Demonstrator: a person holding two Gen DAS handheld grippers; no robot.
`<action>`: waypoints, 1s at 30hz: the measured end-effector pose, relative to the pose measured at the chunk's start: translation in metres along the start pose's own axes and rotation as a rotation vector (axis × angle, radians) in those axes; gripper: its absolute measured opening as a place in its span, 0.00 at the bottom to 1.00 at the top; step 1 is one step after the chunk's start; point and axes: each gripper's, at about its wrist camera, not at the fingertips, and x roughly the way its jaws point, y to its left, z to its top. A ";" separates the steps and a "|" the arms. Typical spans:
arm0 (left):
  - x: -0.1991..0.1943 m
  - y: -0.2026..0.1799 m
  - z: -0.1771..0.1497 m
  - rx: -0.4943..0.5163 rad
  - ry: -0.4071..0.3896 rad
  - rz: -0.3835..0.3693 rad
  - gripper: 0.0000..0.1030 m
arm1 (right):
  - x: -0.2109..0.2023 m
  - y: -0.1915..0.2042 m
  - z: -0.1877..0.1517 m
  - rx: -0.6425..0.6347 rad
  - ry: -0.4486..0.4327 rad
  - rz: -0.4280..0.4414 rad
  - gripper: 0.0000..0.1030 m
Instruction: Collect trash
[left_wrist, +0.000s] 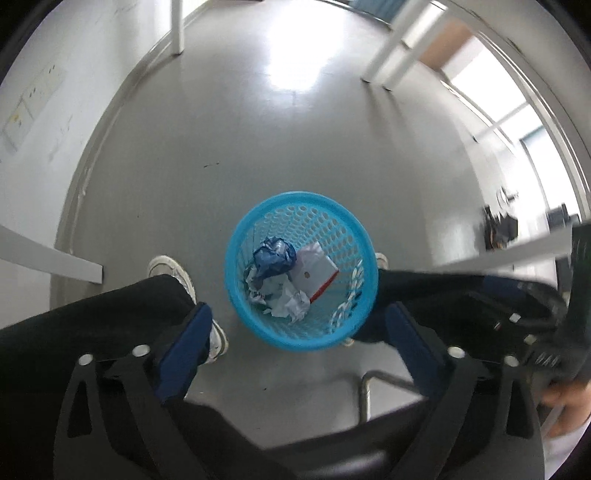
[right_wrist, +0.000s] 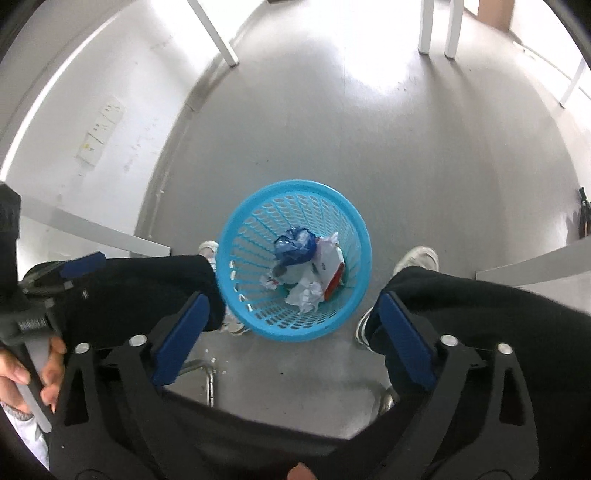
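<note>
A round blue plastic basket (left_wrist: 314, 218) (right_wrist: 288, 206) stands on the grey floor between a person's feet. Inside it lie a crumpled blue wrapper (left_wrist: 274, 256) (right_wrist: 295, 245), a white box with a red edge (left_wrist: 314, 271) (right_wrist: 328, 264) and crumpled white paper (left_wrist: 291, 304) (right_wrist: 306, 291). My left gripper (left_wrist: 298, 312) hangs above the basket, pointing steeply down, open with nothing between its blue pads. My right gripper (right_wrist: 292, 301) hangs beside it over the same basket, also open and empty. A hand (right_wrist: 22, 373) holds the left gripper's handle.
Legs in black trousers (left_wrist: 110, 314) (right_wrist: 480, 314) and white shoes (left_wrist: 171, 271) (right_wrist: 419, 258) flank the basket. White table legs (left_wrist: 177, 26) (right_wrist: 218, 33) stand farther off. A wall with a socket strip (right_wrist: 99, 129) is on the left. A metal chair frame (left_wrist: 365, 395) lies below.
</note>
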 end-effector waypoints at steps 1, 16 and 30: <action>-0.007 -0.001 -0.008 0.002 -0.014 0.004 0.94 | -0.004 0.002 -0.003 -0.012 -0.006 -0.013 0.92; -0.035 -0.006 -0.037 0.004 -0.079 0.005 0.94 | -0.037 0.015 -0.037 -0.040 -0.045 0.007 0.92; -0.034 -0.013 -0.038 0.043 -0.074 0.057 0.94 | -0.030 0.018 -0.036 -0.042 -0.018 0.010 0.92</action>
